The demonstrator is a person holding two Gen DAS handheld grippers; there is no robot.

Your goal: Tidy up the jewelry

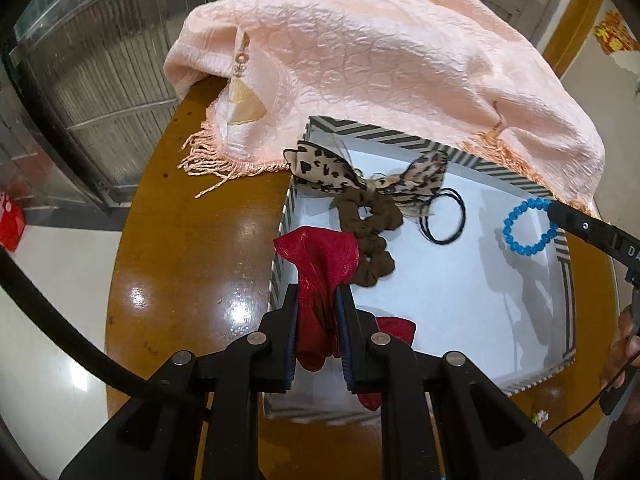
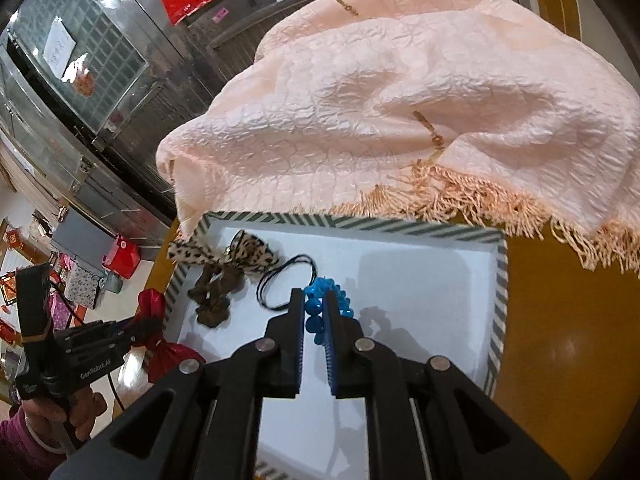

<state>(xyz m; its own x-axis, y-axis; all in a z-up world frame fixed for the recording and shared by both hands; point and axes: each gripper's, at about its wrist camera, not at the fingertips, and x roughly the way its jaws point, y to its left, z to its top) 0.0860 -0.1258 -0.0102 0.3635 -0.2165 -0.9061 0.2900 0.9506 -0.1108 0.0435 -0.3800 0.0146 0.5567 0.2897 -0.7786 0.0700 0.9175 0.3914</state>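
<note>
Left tongs (image 1: 317, 304): clenched on the red fabric bow (image 1: 320, 264), which bunches up between the blue pads and spills out above and below them – held over the near-left corner of the striped box (image 1: 568, 312)
Right tongs (image 2: 314, 308): clenched on the blue bead bracelet (image 2: 326, 292); beads sit between the two fingers, the rest of the loop curving off beside the right finger
Bracelet position: above the white floor of the box, towards its middle in the right wrist view; in the left wrist view it (image 1: 530, 226) hangs as an open ring from the tong tip near the box's right wall
Striped box: shallow, white inside, striped rim (image 2: 500, 280); it stands on the brown glossy worktop (image 1: 192, 248), its far edge under the pink fringed cloth (image 1: 380, 64)
Box contents: leopard-print bow (image 1: 320, 170) against the far-left corner, brown scrunchie (image 1: 370, 232) touching it on the near side, black hair ties (image 1: 444, 220) just beside both, towards the middle
Pink cloth: heaped over the far side of the worktop, fringe (image 2: 460, 196) hanging onto the box's far rim
Person: a hand (image 2: 86, 408) with a purple sleeve grips the left handle at the lower-left edge – fingers wrapped round it
</note>
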